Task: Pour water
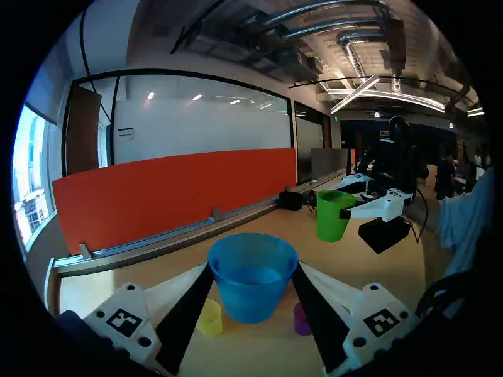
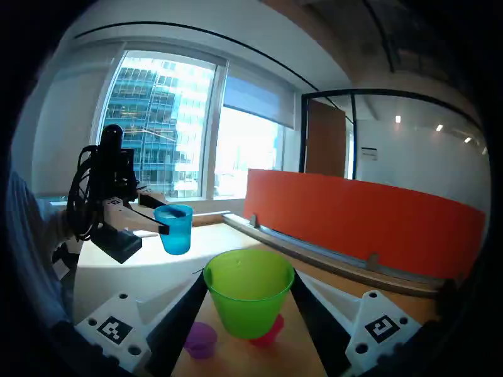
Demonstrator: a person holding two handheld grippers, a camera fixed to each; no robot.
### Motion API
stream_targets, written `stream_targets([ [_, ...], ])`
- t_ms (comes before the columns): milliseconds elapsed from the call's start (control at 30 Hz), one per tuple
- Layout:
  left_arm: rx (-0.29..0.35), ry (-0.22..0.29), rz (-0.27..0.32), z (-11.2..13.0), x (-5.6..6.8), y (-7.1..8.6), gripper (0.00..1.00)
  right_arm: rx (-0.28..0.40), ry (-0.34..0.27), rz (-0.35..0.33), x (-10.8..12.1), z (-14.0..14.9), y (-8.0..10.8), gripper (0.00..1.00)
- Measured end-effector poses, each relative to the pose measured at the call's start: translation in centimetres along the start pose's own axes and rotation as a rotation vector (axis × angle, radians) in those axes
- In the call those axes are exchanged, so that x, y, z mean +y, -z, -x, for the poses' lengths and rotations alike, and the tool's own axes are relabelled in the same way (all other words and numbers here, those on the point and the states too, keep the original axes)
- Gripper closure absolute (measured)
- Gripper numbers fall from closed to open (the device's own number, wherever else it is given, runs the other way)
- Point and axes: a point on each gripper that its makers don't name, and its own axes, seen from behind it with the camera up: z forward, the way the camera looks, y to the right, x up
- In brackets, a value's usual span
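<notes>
- Light wooden table (image 1: pixel 157 270)
- One translucent blue plastic cup (image 1: pixel 253 286) with water, clamped by left hand-held gripper (image 1: pixel 253 270) above it
- One green plastic cup (image 2: pixel 248 301), clamped by right hand-held gripper (image 2: pixel 248 283)
- Small yellow cup (image 1: pixel 209 317), purple cup (image 1: pixel 300 319), red cup (image 2: pixel 271 333): one each, on table

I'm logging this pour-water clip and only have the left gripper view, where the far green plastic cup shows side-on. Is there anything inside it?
Observer: The right gripper view looks down into the green plastic cup. I see no waterline, so it looks empty.
Operator: Are both fingers on it?
Observer: Yes, the right gripper has one black finger pressed against each side of the cup's wall.
Operator: What sits below that cup?
Observer: A small red plastic cup stands on the wooden table, partly hidden by the green one, with a small purple plastic cup beside it.
</notes>
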Motion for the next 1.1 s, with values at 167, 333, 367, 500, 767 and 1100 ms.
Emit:
stream_targets([
  [167,0.009,-0.008,0.000,-0.4,0.0,0.1,0.14,-0.003,0.002,-0.006,-0.2,0.0,-0.1,0.07],
  [333,0.022,-0.023,-0.007,-1.1,-0.2,0.2,0.14,-0.001,-0.007,-0.021,-0.7,0.0,-0.2,0.07],
  [367,0.025,-0.027,-0.008,-1.2,-0.2,0.2,0.14,-0.001,-0.009,-0.024,-0.7,0.1,-0.3,0.07],
  [500,0.037,-0.049,-0.010,-2.0,-0.2,0.4,0.14,-0.001,-0.013,-0.031,-1.1,0.3,-0.5,0.07],
  [767,0.059,-0.111,-0.020,-3.8,0.2,0.5,0.14,0.000,-0.018,-0.052,-2.0,0.6,-0.9,0.06],
  [1100,0.079,-0.225,-0.041,-6.1,0.9,0.4,0.14,0.007,-0.026,-0.082,-3.5,0.7,-1.6,0.07],
])
